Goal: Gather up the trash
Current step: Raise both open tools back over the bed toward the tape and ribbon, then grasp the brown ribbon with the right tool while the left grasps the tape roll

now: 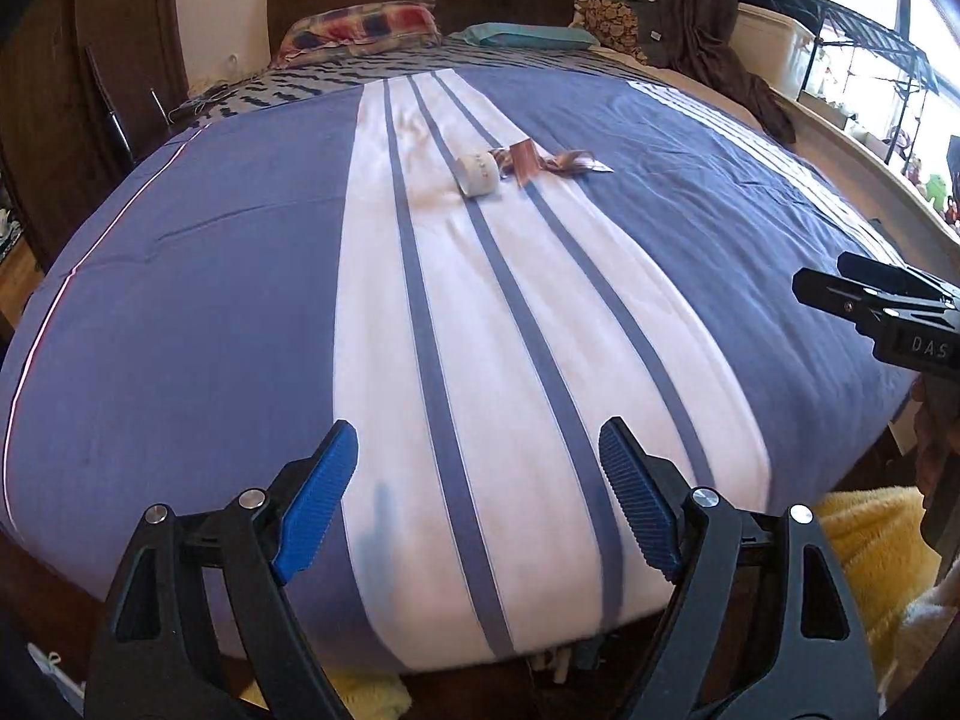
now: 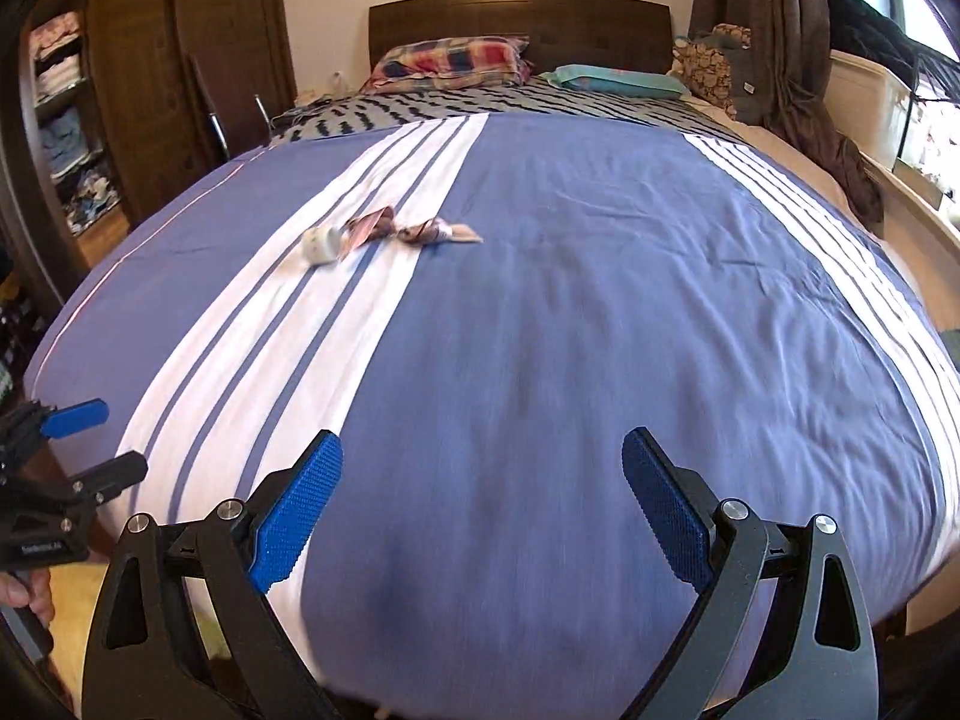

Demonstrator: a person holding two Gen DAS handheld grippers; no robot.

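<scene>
A white paper cup lies on its side in the middle of the bed, on the white stripe of the blue cover. Brown crumpled wrappers lie right beside it. The right wrist view shows the cup and wrappers too. My left gripper is open and empty over the bed's foot, far from the trash. My right gripper is open and empty, also at the foot end. The right gripper shows at the left wrist view's right edge; the left one shows in the right wrist view.
A plaid pillow and a teal pillow lie by the dark headboard. A dark wardrobe stands left of the bed. A sill with a white bin and a rack runs along the right. A yellow rug lies on the floor.
</scene>
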